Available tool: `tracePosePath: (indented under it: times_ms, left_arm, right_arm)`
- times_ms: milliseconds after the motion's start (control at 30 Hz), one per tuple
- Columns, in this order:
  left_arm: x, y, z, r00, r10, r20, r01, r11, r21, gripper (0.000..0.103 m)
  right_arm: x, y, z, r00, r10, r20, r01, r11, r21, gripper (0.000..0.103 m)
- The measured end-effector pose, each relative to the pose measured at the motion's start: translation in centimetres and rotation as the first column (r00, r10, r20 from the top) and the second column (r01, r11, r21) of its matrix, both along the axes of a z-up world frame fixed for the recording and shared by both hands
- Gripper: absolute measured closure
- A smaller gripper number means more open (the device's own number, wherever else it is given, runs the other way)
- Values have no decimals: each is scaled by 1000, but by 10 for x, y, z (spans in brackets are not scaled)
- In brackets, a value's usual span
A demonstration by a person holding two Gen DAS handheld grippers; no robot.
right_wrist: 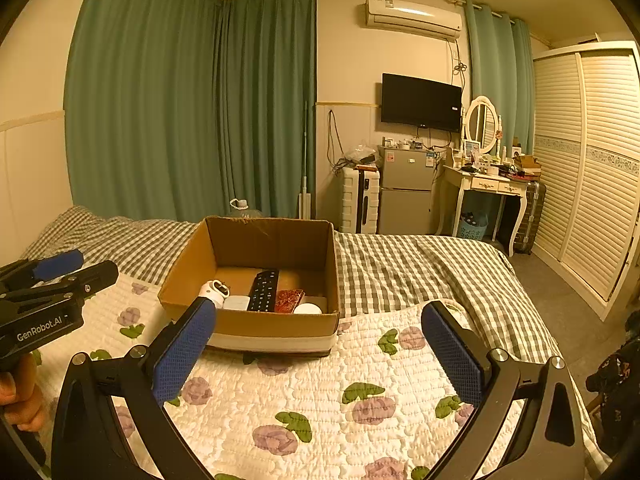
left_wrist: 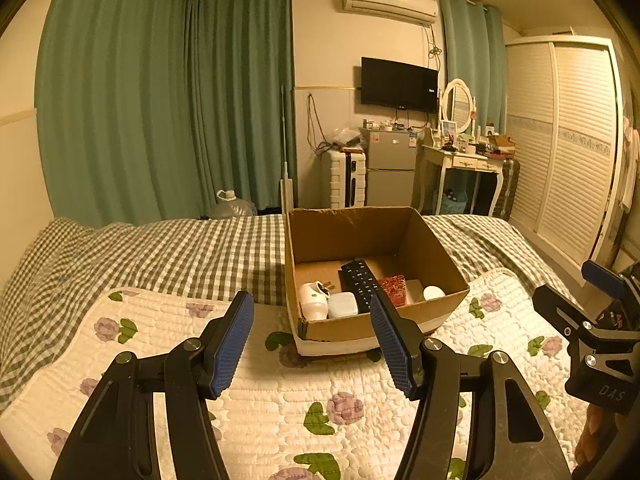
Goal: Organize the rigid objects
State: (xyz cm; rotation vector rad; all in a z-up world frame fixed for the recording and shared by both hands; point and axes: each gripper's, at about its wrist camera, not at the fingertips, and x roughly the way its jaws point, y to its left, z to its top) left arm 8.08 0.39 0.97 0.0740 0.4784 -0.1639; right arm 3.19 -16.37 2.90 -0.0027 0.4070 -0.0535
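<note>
An open cardboard box [left_wrist: 440,264] stands on the bed, a little ahead of both grippers. In it lie a black remote control [left_wrist: 360,284], a white rounded device [left_wrist: 312,300], a small white case [left_wrist: 343,305], a red patterned packet [left_wrist: 394,288] and a white round lid [left_wrist: 433,292]. In the right wrist view, the box [right_wrist: 256,324] holds the same remote [right_wrist: 264,290]. My left gripper [left_wrist: 310,298] hovers over the quilt, open and holding nothing. My right gripper [right_wrist: 319,306] is open wide and holds nothing either. Each gripper shows at the edge of the other's view.
A floral quilted pad [right_wrist: 320,392] lies over a green checked sheet [left_wrist: 180,256] on the bed. Beyond the foot stand green curtains, a white suitcase [right_wrist: 360,200], a small fridge [right_wrist: 406,192] and a dressing table [right_wrist: 488,186]. A louvred wardrobe [right_wrist: 592,160] lines the right wall.
</note>
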Motion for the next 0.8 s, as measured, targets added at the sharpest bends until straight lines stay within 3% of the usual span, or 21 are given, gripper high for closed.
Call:
tracePosePath:
  times_ms: [800]
  left_arm:
    - [1,0,-2,1000,-1,4,1,1000,13,40]
  right_arm:
    - [1,0,-4,1000,1,-8,-1,1000,0,0]
